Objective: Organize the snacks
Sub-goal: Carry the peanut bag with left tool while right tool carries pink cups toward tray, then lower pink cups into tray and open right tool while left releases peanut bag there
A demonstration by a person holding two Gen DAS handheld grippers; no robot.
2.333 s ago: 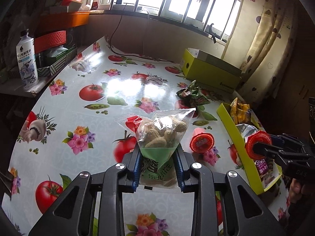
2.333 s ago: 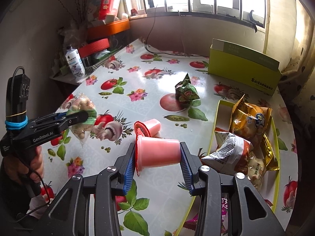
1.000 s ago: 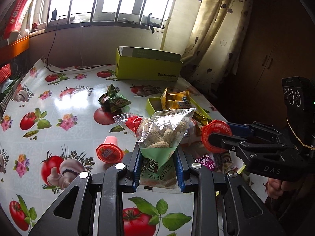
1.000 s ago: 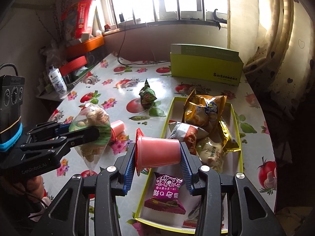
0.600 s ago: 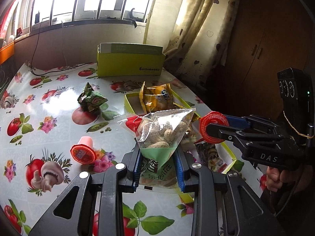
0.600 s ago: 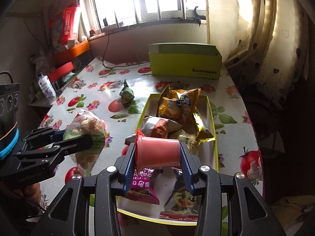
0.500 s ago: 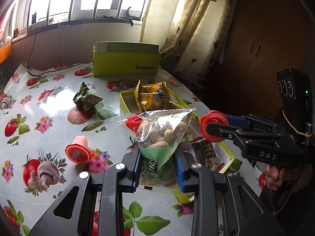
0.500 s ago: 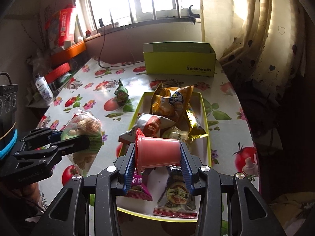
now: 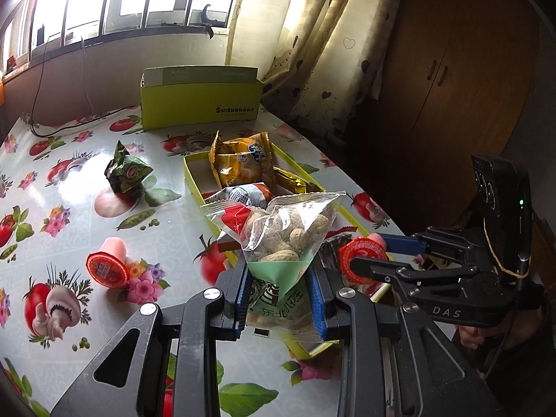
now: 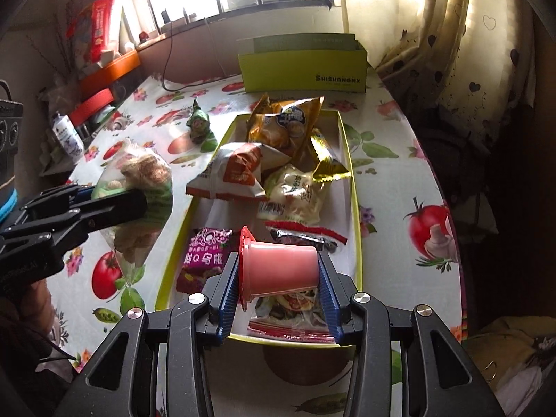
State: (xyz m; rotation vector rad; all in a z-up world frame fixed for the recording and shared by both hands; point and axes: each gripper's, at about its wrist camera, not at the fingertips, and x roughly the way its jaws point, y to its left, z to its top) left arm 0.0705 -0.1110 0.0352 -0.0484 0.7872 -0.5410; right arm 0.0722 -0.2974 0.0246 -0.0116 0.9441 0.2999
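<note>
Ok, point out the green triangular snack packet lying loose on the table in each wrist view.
Left wrist: green packet lies on the tablecloth, upper left, left of the yellow-green tray.
Right wrist: green packet is small, upper centre-left, again just left of the tray.
Shared landmark: the SHISHANGNX box stands behind it by the window wall in both.

A: Any readable text here?
B: Yep, the green box [image 9: 199, 106] by the window says "SHISHANGNX", and the right gripper [image 9: 363, 259] body has "DAS" on it.
A: And the snack packs?
B: Chinese print, can't really make it out.
</note>
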